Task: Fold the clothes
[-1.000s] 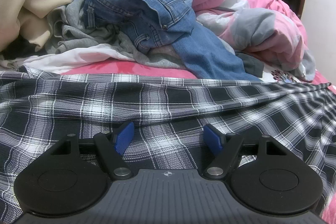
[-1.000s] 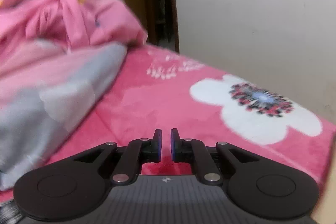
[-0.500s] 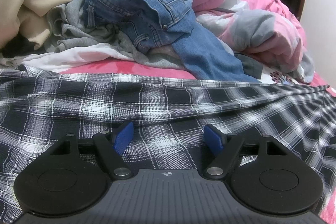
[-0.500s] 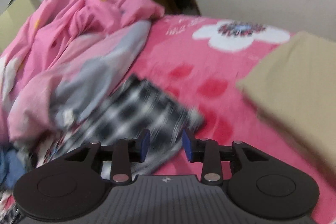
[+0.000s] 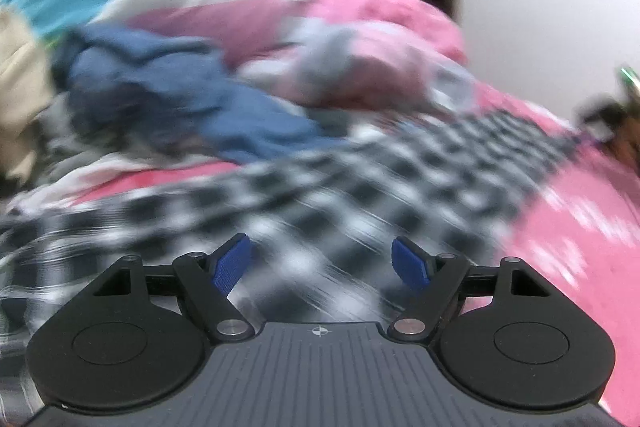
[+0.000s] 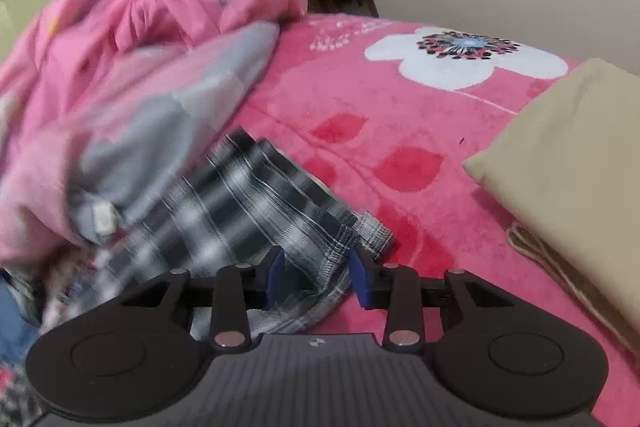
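- The black-and-white plaid cloth garment [image 5: 360, 187] lies spread on the bed with a pink flowered blanket [image 6: 400, 115].
- The left gripper [image 5: 322, 261] is spread wide and opening above the plaid, nothing pinched.
- The right gripper [image 6: 316, 277] is closing; the garment's corner [image 6: 360, 231] lies between its blue pads [image 6: 275, 273], not yet pressed.

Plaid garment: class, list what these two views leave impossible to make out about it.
- Plaid garment, left wrist view: motion blur hides folds and edges.
- Right wrist view: right gripper body covers the near part; pink quilt covers the far end.
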